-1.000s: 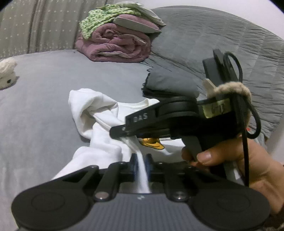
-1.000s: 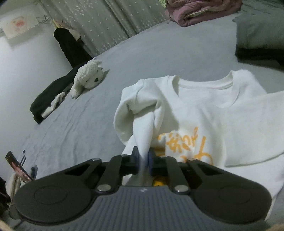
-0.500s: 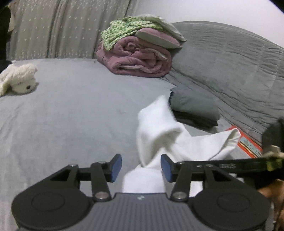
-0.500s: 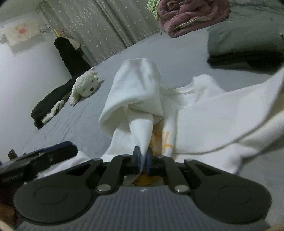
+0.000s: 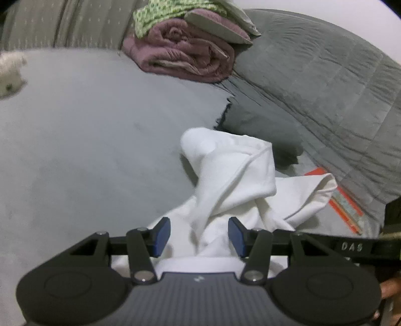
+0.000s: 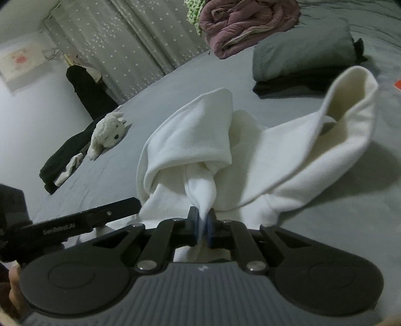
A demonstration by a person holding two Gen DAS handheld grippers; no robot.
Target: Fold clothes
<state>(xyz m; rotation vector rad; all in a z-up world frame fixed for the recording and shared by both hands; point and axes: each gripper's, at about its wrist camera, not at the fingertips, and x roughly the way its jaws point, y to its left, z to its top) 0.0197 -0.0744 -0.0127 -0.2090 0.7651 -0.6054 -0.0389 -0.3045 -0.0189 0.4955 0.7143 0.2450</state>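
Far left on the grey bed (image 6: 105, 185) there's a plush dog (image 6: 107, 133) lying next to some black clothes (image 6: 65, 160), right up near the starry curtain (image 6: 140, 45). Moving in, the left claw (image 5: 198, 235) sits with its blue pads wide apart, nothing pinched, and the white sweatshirt (image 5: 233, 175) bunches up loosely in the gap between them. In the right wrist view that same sweatshirt (image 6: 205, 150) is a rumpled heap in the middle of the bed, one sleeve (image 6: 345, 110) sticking up and out to the right with its cuff open. The right claw (image 6: 203, 225) is clamped tight on a pinch of the white fabric at the near edge of the heap, pulling it into a little peak. Farther back and to the right is a folded grey garment (image 6: 300, 55) on top of something black, and behind that a rolled mauve blanket (image 6: 245, 22) with a green patterned cloth (image 5: 163, 15) on it. A grey quilt (image 5: 325, 87) runs along the far right.
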